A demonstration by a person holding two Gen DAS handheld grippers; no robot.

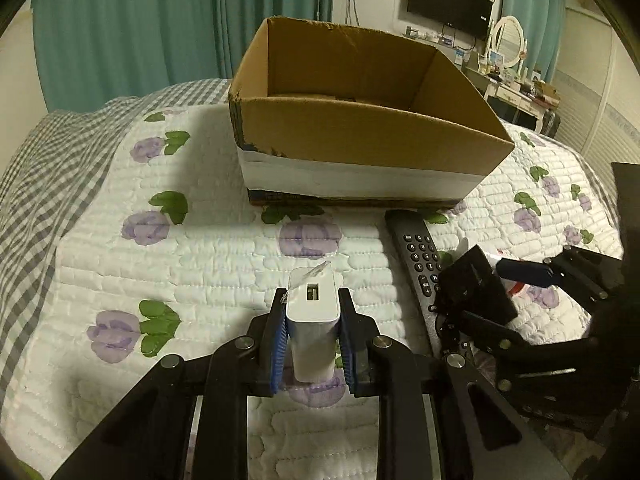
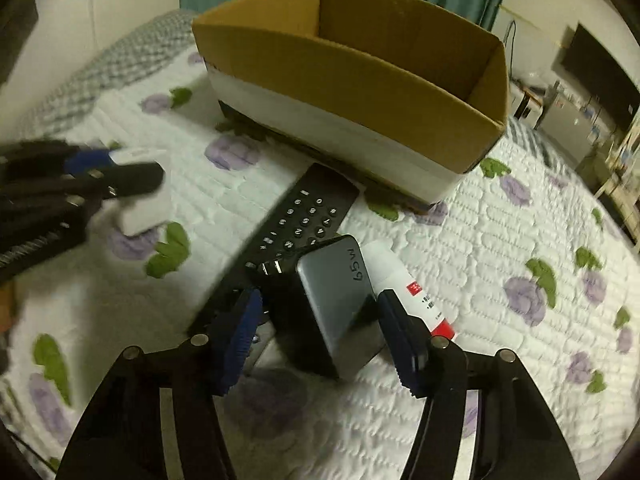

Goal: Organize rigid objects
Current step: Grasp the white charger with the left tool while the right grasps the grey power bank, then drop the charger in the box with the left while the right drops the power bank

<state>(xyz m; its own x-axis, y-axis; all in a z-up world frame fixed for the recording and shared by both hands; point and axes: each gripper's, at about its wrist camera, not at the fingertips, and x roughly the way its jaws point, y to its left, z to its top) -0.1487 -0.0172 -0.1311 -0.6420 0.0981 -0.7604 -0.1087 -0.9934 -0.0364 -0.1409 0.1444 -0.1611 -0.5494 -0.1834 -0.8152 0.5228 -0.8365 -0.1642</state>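
Left gripper [image 1: 312, 320] is clenched on a white charger [image 1: 313, 322], both blue pads pressed against its sides, held just above the flowered quilt [image 1: 200, 264]. Right gripper [image 2: 320, 332] is spread wide around a grey charger [image 2: 340, 300] marked 65W; its pads stand apart from the block. That charger leans on a black remote [image 2: 304, 216], with a white tube [image 2: 400, 280] touching its right side. An open cardboard box [image 1: 360, 136] sits at the far side, just beyond the remote.
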